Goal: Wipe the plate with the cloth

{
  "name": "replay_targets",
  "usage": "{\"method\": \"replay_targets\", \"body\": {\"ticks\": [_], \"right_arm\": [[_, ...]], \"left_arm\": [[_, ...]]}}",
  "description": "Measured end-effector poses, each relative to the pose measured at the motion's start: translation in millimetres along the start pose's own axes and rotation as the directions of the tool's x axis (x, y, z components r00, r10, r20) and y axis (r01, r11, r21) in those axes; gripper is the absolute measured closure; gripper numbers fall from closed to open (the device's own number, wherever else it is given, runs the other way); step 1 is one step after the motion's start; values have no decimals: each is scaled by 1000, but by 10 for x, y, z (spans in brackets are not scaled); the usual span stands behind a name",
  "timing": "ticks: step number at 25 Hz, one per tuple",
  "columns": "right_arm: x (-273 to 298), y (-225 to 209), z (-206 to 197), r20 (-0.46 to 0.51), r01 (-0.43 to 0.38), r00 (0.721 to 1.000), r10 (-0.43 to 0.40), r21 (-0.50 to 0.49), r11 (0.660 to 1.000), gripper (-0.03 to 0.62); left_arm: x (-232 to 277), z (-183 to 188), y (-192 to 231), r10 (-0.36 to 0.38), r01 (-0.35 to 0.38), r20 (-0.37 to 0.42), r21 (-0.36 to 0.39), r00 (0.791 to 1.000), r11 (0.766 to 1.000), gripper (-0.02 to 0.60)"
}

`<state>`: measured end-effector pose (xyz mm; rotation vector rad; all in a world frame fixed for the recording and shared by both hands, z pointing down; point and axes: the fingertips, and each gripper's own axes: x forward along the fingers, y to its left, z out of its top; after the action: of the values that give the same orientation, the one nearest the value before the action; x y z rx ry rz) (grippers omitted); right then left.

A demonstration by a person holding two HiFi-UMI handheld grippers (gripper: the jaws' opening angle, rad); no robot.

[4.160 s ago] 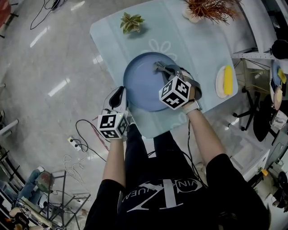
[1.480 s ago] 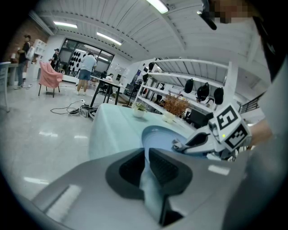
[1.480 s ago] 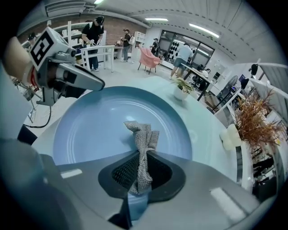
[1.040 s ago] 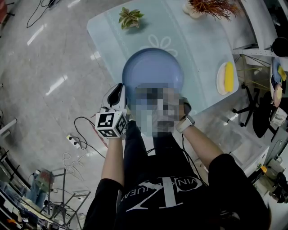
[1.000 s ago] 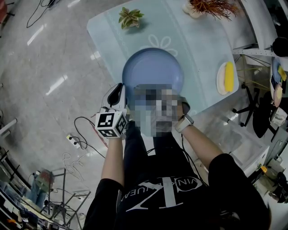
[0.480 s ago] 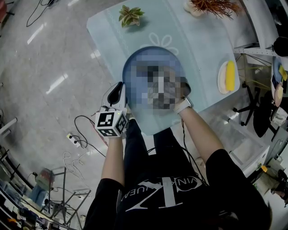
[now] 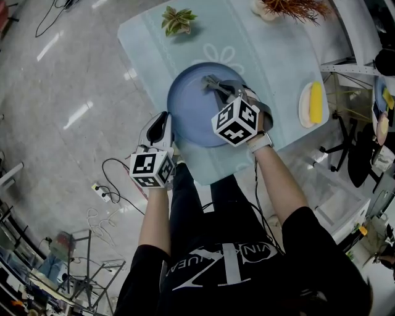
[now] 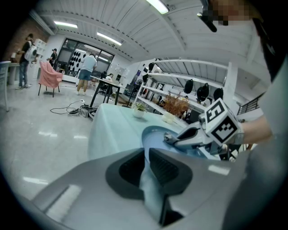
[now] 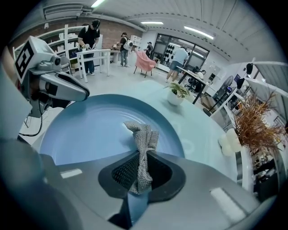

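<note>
A round blue plate [image 7: 194,108] lies on the pale blue table [image 7: 271,55]. My right gripper [image 7: 216,86] reaches over the plate's far half, shut on a grey knitted cloth [image 7: 210,81] whose free end rests on the plate. In the right gripper view the cloth [image 9: 143,139] sticks out from between the jaws onto the plate [image 9: 90,130]. My left gripper [image 7: 164,122] is at the plate's left near rim. In the left gripper view it [image 8: 146,157] is shut on the plate's rim [image 8: 150,188], with the right gripper [image 8: 180,137] beyond.
A small green potted plant [image 7: 179,18] and a dried reddish plant [image 7: 290,7] stand at the table's far side. A white dish with a yellow item [image 7: 311,103] sits at the right edge. Cables [image 7: 114,185] lie on the floor to the left.
My right gripper has moved with the cloth from the plate's near edge across to its far half. The left gripper has stayed on the rim.
</note>
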<state>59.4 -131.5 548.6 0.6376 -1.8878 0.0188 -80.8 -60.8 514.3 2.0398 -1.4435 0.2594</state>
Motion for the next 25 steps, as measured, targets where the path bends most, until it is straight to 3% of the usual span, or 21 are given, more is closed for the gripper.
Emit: {"method": "replay_targets", "body": {"ticks": [25], "right_arm": [[-231, 733, 23, 27, -84, 996, 86, -68, 994, 549]], "left_arm": [[-86, -14, -51, -8, 8, 6, 13, 1000, 1000, 581]]}}
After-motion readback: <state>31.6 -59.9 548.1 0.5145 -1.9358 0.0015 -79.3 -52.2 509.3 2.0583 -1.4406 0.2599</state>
